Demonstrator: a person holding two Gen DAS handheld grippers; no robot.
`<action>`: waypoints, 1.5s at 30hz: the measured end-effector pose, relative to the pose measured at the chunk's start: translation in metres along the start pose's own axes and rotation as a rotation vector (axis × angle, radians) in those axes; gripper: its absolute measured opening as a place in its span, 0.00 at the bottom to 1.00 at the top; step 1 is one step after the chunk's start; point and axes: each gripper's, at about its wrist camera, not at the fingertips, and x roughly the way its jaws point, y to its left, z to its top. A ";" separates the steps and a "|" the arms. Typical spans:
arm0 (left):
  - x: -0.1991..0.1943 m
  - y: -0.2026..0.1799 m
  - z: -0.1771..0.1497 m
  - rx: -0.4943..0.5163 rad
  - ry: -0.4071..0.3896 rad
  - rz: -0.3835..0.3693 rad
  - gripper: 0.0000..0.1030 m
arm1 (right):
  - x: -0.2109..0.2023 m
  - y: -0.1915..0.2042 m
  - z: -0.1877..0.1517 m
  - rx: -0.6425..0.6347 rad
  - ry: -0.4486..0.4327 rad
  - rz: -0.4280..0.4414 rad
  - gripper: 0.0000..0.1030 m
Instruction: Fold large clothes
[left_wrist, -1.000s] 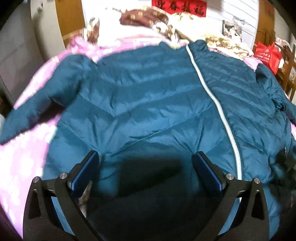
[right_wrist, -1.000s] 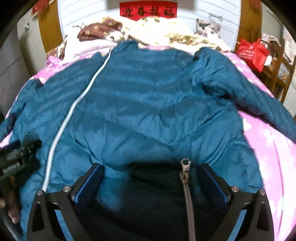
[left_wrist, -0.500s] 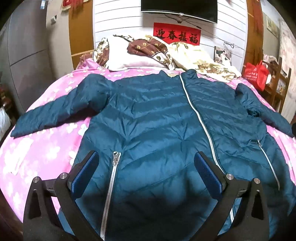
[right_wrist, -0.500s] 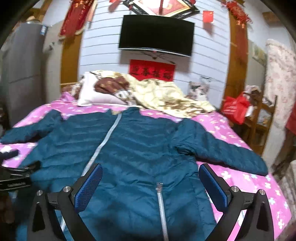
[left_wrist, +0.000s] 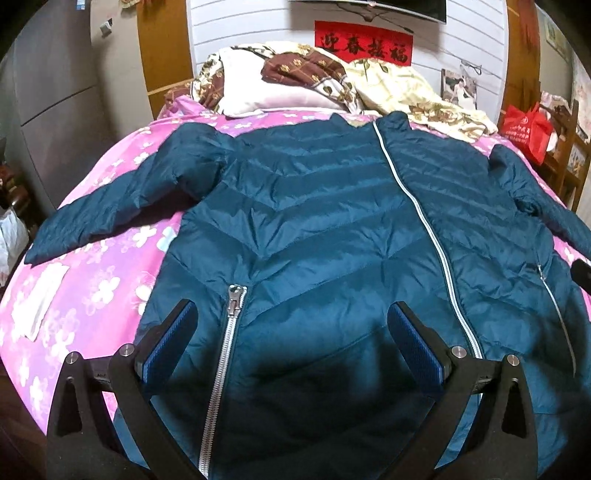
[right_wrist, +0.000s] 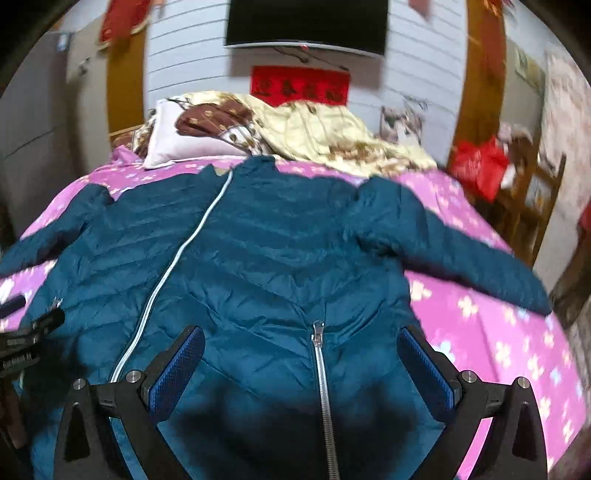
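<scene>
Jacket (left_wrist: 325, 229) placement: a teal quilted puffer jacket is laid flat, front up, on a bed covered by a pink floral bedsheet (left_wrist: 96, 288). Both sleeves are spread outward to the sides. The white centre zipper (left_wrist: 424, 221) is closed along its length. 2 pocket zippers are visible, 1 on each front panel (left_wrist: 225, 354) (right_wrist: 323, 391).

The left gripper (left_wrist: 291, 343) is held above the lower hem area, its blue-padded fingers (left_wrist: 170, 343) spread wide with nothing between them. The right gripper (right_wrist: 301, 369) is positioned likewise over the other front panel, fingers (right_wrist: 428, 373) spread wide and empty.

Pillows (left_wrist: 280, 92) and a floral quilt (left_wrist: 413, 92) are piled at the head of the bed. A red bag (left_wrist: 528, 129) sits at the bedside.
</scene>
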 end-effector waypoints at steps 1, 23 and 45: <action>0.002 -0.001 0.000 0.006 0.009 0.002 1.00 | 0.002 -0.001 0.001 0.015 0.008 0.006 1.00; 0.004 0.000 0.001 0.024 0.034 0.016 1.00 | 0.000 0.012 0.001 0.035 0.031 0.088 1.00; 0.007 0.000 0.000 0.025 0.032 0.026 1.00 | -0.001 0.014 -0.001 0.020 0.022 0.088 1.00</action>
